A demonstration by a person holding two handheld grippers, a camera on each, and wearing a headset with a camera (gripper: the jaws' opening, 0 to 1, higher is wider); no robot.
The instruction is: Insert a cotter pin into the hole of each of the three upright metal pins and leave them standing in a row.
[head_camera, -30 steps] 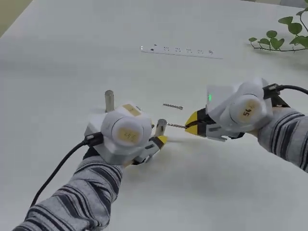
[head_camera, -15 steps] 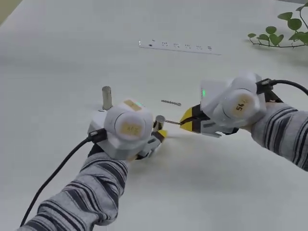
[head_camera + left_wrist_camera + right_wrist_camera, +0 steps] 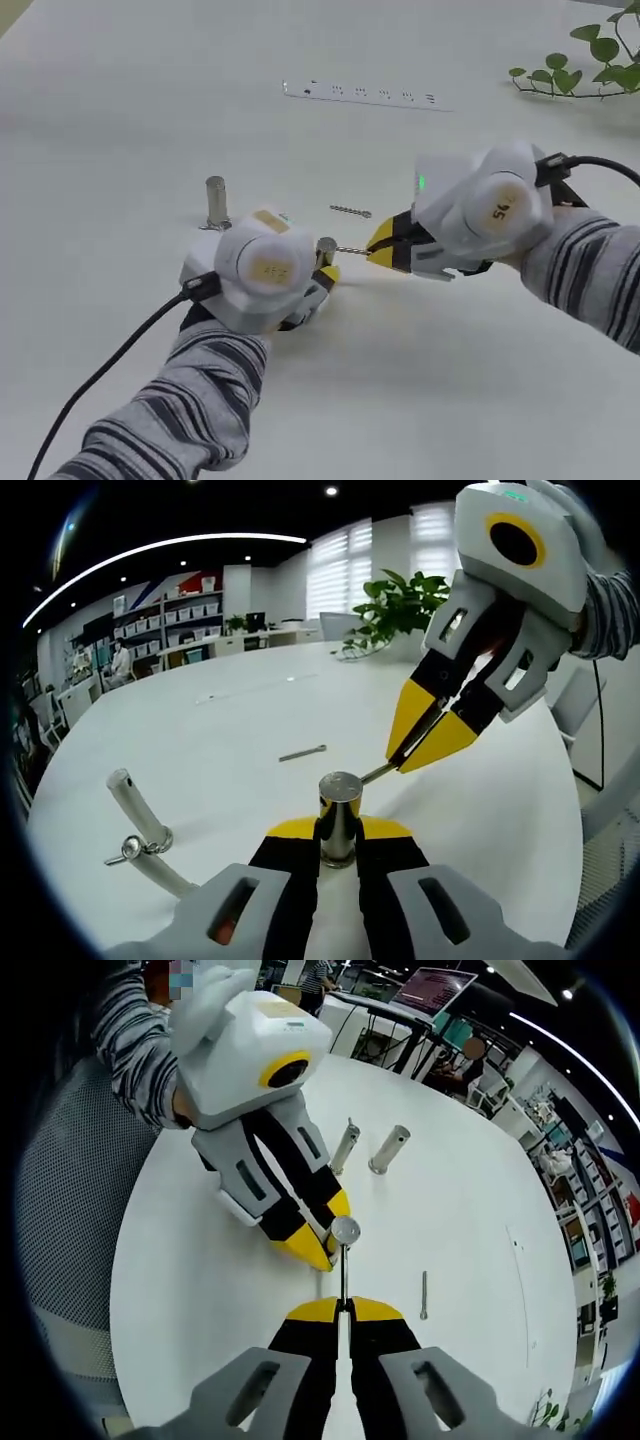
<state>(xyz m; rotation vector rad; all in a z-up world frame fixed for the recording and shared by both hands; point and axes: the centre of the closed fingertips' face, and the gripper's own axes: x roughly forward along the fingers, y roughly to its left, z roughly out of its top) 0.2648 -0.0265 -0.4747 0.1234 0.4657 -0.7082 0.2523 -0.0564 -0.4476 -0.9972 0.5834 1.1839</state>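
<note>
My left gripper (image 3: 322,276) (image 3: 338,838) is shut on an upright metal pin (image 3: 326,248) (image 3: 340,810) (image 3: 345,1228) near its base. From the right, my right gripper (image 3: 378,250) (image 3: 343,1306) is shut on a thin cotter pin (image 3: 352,250) (image 3: 342,1275) held level. The cotter pin's tip (image 3: 375,772) meets the metal pin just under its head; whether it is inside the hole cannot be told. Two more metal pins (image 3: 388,1150) (image 3: 345,1147) stand behind the left gripper. One of them (image 3: 160,872) carries a looped cotter pin (image 3: 128,850). A loose cotter pin (image 3: 351,211) (image 3: 302,752) (image 3: 423,1295) lies on the table.
The white table (image 3: 420,400) stretches wide around the work. A white power strip (image 3: 360,95) lies at the far side and a green plant (image 3: 590,65) trails in at the far right. A black cable (image 3: 110,365) runs from the left gripper toward me.
The right gripper has moved left with the cotter pin, closing the gap until its tip reaches the held metal pin. The head camera has shifted a little.
</note>
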